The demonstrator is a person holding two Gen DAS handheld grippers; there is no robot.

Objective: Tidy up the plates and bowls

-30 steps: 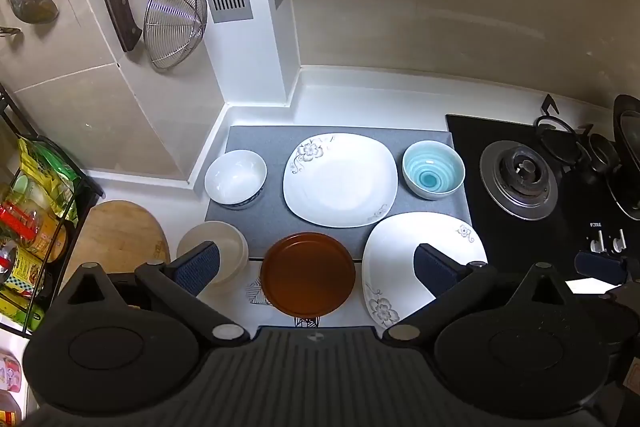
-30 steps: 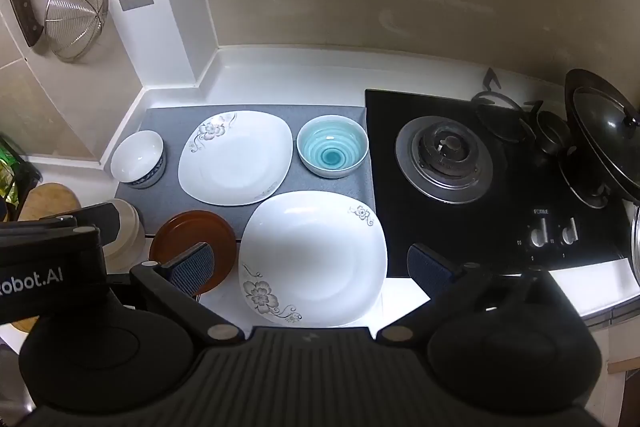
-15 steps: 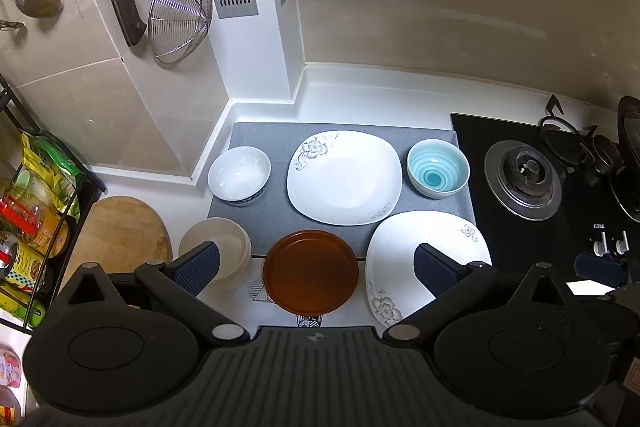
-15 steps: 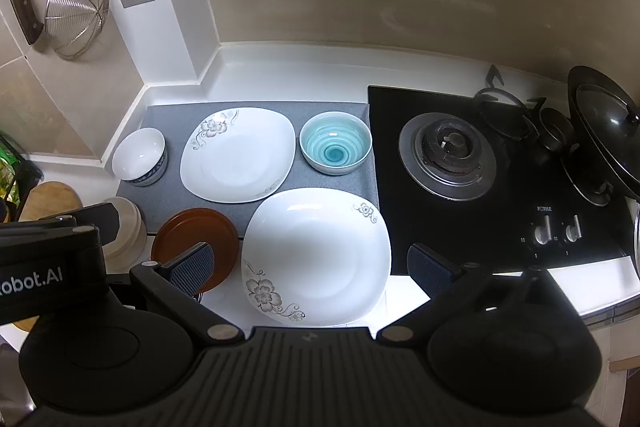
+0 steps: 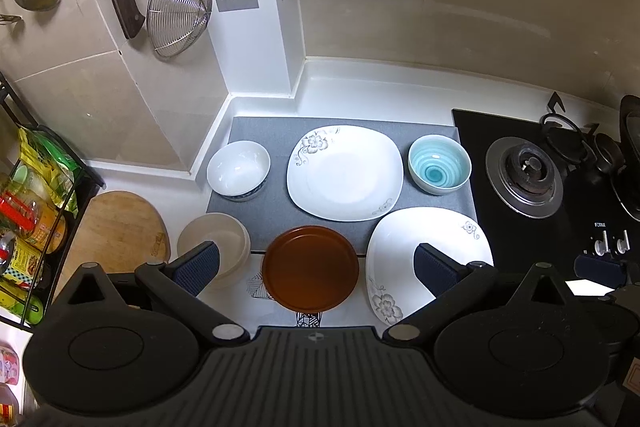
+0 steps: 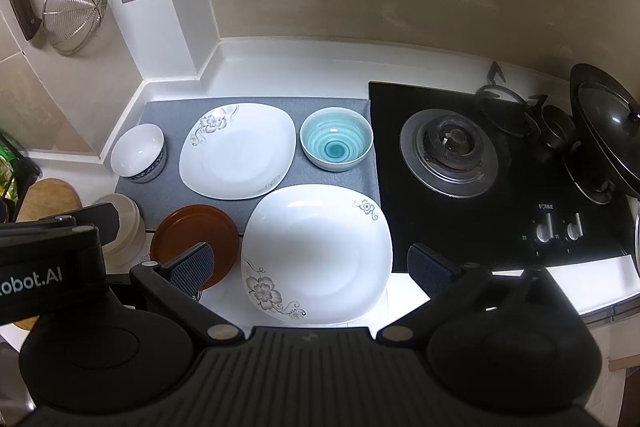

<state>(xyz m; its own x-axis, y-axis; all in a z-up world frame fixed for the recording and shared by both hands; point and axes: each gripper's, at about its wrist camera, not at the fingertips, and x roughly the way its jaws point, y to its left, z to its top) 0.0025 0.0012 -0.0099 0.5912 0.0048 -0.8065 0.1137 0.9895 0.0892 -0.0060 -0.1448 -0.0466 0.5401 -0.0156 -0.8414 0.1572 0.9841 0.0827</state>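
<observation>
On a grey mat (image 5: 280, 215) lie a white floral square plate (image 5: 346, 173) (image 6: 238, 151), a white bowl (image 5: 239, 171) (image 6: 138, 154) to its left and a blue-striped bowl (image 5: 439, 164) (image 6: 336, 139) to its right. In front sit a cream bowl (image 5: 224, 239), a brown round plate (image 5: 310, 269) (image 6: 192, 231) and a second white floral plate (image 5: 404, 247) (image 6: 316, 253). My left gripper (image 5: 316, 267) is open and empty, high above the brown plate. My right gripper (image 6: 310, 269) is open and empty, high above the second floral plate.
A black gas hob (image 6: 480, 167) with a burner and knobs fills the right side, with a lidded pan (image 6: 604, 123) at its far right. A wooden board (image 5: 116, 227) and a rack of packets (image 5: 32, 203) stand at left. A strainer (image 5: 178, 15) and cleaver hang on the wall.
Both views have shifted slightly, with the dishes sliding a little right and down in frame. Both grippers stay open and nothing on the counter moved.
</observation>
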